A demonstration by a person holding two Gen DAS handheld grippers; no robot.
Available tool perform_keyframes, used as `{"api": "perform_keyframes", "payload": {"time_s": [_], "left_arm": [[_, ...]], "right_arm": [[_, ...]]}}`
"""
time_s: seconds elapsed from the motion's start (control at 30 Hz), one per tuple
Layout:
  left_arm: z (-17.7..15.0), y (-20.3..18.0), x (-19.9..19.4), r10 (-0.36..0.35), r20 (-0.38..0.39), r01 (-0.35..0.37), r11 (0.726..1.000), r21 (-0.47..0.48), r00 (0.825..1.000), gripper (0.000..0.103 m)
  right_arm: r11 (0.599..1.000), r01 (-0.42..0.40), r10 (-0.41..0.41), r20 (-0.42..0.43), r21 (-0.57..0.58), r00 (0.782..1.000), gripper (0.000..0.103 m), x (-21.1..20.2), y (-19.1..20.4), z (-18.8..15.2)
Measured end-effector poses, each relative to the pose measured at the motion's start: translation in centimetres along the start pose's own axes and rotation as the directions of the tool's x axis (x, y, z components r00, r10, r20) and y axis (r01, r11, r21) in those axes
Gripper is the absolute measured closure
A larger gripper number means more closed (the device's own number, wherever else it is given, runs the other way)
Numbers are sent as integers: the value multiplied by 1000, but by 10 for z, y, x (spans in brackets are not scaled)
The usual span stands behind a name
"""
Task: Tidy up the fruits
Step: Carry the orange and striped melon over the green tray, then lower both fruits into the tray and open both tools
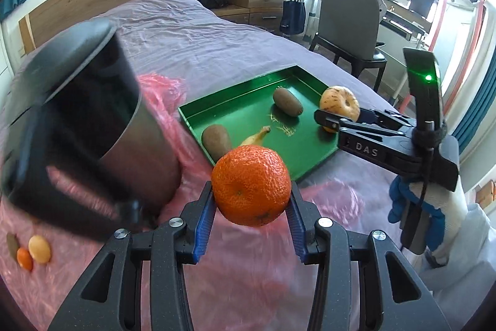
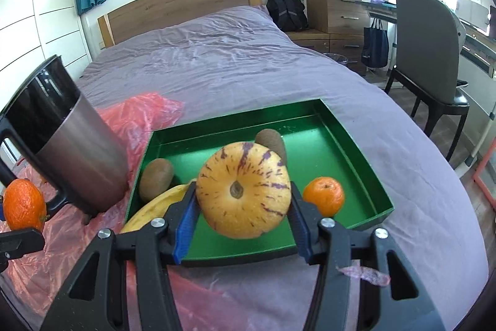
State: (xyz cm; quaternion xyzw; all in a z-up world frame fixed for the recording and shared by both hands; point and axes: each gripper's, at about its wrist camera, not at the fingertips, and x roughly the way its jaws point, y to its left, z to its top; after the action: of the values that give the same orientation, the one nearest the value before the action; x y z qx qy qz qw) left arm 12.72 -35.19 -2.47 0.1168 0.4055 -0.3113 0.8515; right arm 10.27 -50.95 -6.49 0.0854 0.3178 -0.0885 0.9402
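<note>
Nearest to us, we are holding two fruits, one in each hand-held gripper. Our left hand-held gripper (image 1: 251, 200) is clamping a bumpy orange mandarin (image 1: 251, 185) between its blue-padded fingers (image 1: 203, 225), lifted above the pink plastic sheet (image 1: 325, 207) that is lying over the near part of the bed (image 2: 217, 58). Our right hand-held gripper (image 2: 244, 210) is gripping a round yellow fruit with purple streaks (image 2: 244, 190) by its sides, just above the near edge of the green tray (image 2: 350, 141).

The tray is sitting on the bed, its left edge overlapping the pink plastic. Inside it, a banana (image 2: 158, 207) is lying in the near left corner, with a brown kiwi (image 2: 156, 177) just beyond it against the left wall. A second kiwi (image 2: 272, 141) is lying towards the middle, partly hidden behind the yellow fruit. A smaller mandarin (image 2: 323, 196) is resting close to the near right corner.

Left of the tray, a steel jug with a black rim and handle (image 2: 74, 145) is standing tilted on the plastic.

Farther off, the purple bedcover is stretching away to a wooden headboard (image 2: 183, 2).
</note>
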Motion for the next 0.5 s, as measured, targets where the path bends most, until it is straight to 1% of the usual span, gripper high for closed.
{"api": "perform_keyframes", "payload": {"time_s": [0.03,0.17,0.27,0.37,0.5], "left_arm": [[4,0,6,5,-3,-5,1000,2,1000,65],[29,-1,51,23,-29,-23,1000,-3,999,65],[45,-3,85,40,-54,-40,999,-1,998,65],[58,-3,116,67,-79,-67,998,6,995,64],[69,1,150,88,-125,-88,996,4,988,65]], "right_arm": [[1000,9,-9,1,-1,1000,56,6,-7,4],[999,50,-50,7,-9,999,56,37,-32,32],[998,63,-63,-7,-24,998,56,63,-40,53],[996,78,-80,-51,-41,996,56,95,-44,70],[993,93,-102,-139,-66,985,56,134,-49,77]]}}
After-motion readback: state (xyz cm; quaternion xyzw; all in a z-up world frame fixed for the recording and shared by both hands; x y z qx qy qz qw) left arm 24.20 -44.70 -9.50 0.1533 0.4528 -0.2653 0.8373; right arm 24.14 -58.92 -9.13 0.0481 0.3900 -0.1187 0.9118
